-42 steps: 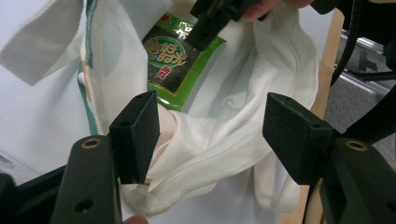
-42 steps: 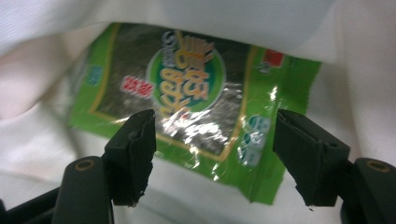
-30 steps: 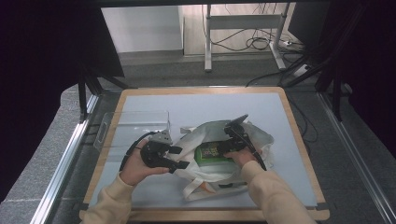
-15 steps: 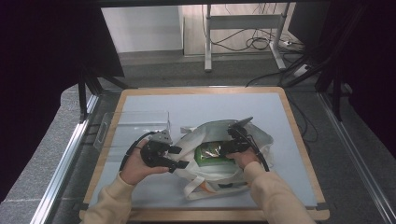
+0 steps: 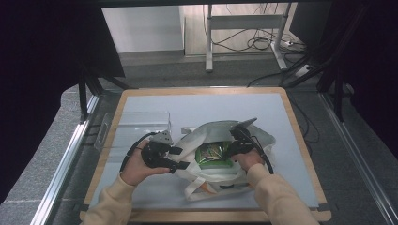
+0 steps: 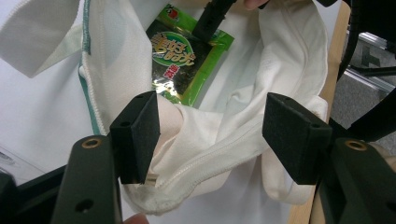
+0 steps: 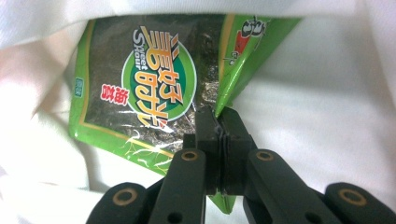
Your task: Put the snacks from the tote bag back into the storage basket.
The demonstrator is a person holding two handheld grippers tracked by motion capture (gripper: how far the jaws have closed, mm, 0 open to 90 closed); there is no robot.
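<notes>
On the worktop (image 5: 141,187), the green snack packet (image 7: 140,79) lies inside the white bag (image 5: 206,176), its edge clenched in the right hand-held gripper (image 7: 219,116), whose jaws have just closed; the left hand-held gripper (image 6: 210,135) straddles the bag's rim, jaws apart.

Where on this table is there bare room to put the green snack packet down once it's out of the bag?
The far strip of the table, beyond the white bag, is bare, and so is the right side toward the wooden edge. The near middle is crowded: bag, green packet and both grippers. The clear box takes the left.
</notes>
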